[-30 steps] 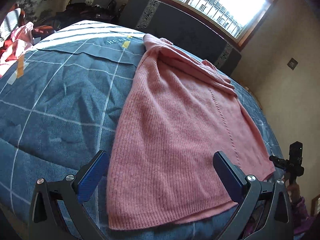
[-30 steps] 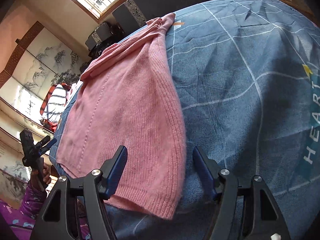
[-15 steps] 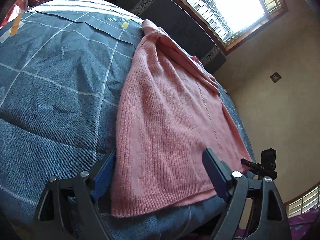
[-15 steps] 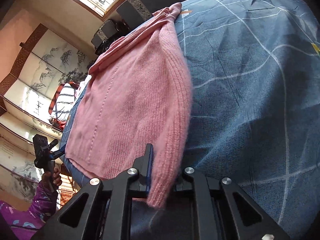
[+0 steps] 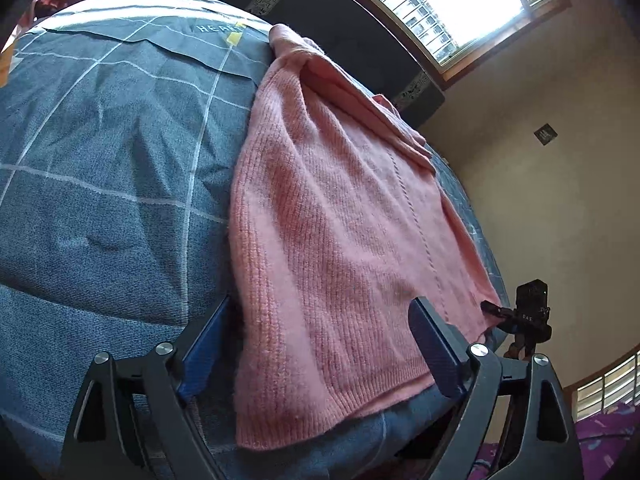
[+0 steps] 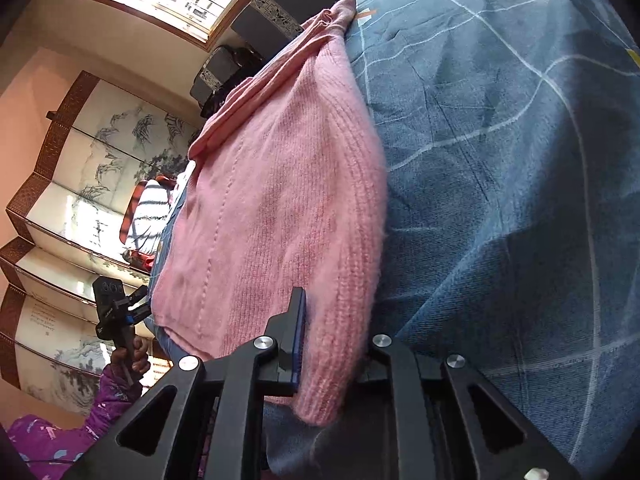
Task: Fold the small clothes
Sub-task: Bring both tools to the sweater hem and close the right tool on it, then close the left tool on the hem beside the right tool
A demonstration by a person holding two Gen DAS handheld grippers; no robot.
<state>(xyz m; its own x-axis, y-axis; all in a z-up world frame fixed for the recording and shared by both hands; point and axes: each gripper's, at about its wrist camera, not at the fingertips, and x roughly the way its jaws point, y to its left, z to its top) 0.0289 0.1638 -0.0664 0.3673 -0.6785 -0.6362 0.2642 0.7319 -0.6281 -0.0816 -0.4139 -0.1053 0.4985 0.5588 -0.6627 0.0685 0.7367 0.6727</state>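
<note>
A pink knit sweater (image 5: 340, 216) lies flat on the blue checked bedspread (image 5: 104, 168), hem toward me. My left gripper (image 5: 320, 344) is open, its blue fingers either side of the hem's left corner, with the sweater between them. My right gripper (image 6: 328, 340) is shut on the sweater's (image 6: 280, 200) near right hem corner, the knit pinched between its pads. The right gripper also shows in the left wrist view (image 5: 528, 316) at the hem's far corner.
A dark headboard (image 5: 340, 24) and a bright window (image 5: 448, 4) stand behind the bed. A painted folding screen (image 6: 80, 184) and striped clothes (image 6: 148, 216) lie off the bed's left side. The bedspread (image 6: 520, 160) stretches to the right.
My right gripper has closed on the sweater's hem corner. My left gripper has moved forward so that its open fingers straddle the other hem corner.
</note>
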